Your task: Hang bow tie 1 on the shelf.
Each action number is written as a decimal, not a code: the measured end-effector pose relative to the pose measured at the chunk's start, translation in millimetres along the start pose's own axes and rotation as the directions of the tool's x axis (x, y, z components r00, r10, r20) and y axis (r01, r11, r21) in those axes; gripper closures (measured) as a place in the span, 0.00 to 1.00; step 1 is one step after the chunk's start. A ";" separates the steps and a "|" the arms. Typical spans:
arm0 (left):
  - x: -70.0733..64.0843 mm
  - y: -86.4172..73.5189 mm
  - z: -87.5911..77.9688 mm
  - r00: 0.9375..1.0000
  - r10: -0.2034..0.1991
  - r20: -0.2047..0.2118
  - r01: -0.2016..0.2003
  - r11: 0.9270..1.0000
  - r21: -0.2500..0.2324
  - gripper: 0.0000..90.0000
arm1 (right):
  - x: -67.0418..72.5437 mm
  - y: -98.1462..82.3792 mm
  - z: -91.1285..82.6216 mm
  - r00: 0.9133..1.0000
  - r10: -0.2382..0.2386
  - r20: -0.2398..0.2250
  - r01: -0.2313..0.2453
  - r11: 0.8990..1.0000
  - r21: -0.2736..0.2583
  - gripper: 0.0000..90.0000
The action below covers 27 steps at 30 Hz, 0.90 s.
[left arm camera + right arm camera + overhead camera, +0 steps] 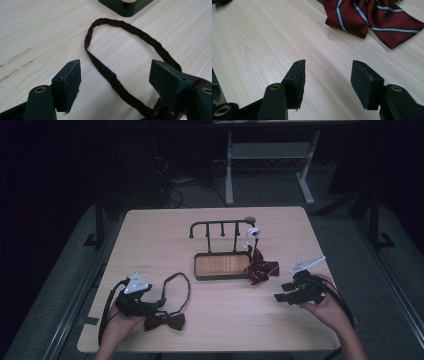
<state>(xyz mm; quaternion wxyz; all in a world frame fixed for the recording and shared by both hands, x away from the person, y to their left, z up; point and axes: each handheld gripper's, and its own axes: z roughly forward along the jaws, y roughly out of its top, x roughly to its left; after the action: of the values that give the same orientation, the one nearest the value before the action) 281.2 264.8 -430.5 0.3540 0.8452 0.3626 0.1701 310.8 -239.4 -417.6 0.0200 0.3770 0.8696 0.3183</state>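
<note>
The left gripper (159,303) is held with jaws apart over the strap of the dark bow tie (165,322), unclamped. The right gripper (281,293) is held spread, empty, near the striped red bow tie (261,270) beside the wooden-based rack (222,265). No legible writing is seen. A pale wood table (165,227) is set in a dark room.

We can't make out any readable text, label, brand or number here; faint dark marks on the table (145,266) are too small to read.
</note>
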 end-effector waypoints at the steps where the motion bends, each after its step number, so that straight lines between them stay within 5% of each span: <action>1: 0.8 1.8 0.8 1.000 0.002 0.000 -0.002 1.000 0.007 0.30 | 1.6 -1.4 1.1 1.000 0.002 0.001 -0.002 1.000 -0.007 0.50; 13: 14.5 30.9 18.3 0.999 0.025 -0.021 -0.023 0.995 0.100 0.41 | 8.6 -12.7 7.5 1.000 -0.001 0.005 0.002 1.000 -0.028 0.49; 25: 27.7 52.0 42.1 0.998 0.060 0.000 -0.058 0.975 0.213 0.57 | 6.9 -30.4 12.8 0.999 0.026 0.042 -0.024 0.998 -0.051 0.48; 27: 30.9 53.7 46.3 0.999 0.036 0.002 -0.036 0.971 0.236 0.60 | 4.6 -33.2 13.9 0.999 0.036 0.032 -0.035 0.998 -0.054 0.48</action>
<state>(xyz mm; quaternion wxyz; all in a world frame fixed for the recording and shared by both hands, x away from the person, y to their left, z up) 353.8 239.3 -422.8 0.2472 0.8875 0.3653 0.1333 290.0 -245.8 -446.6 0.0387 0.3969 0.8534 0.3356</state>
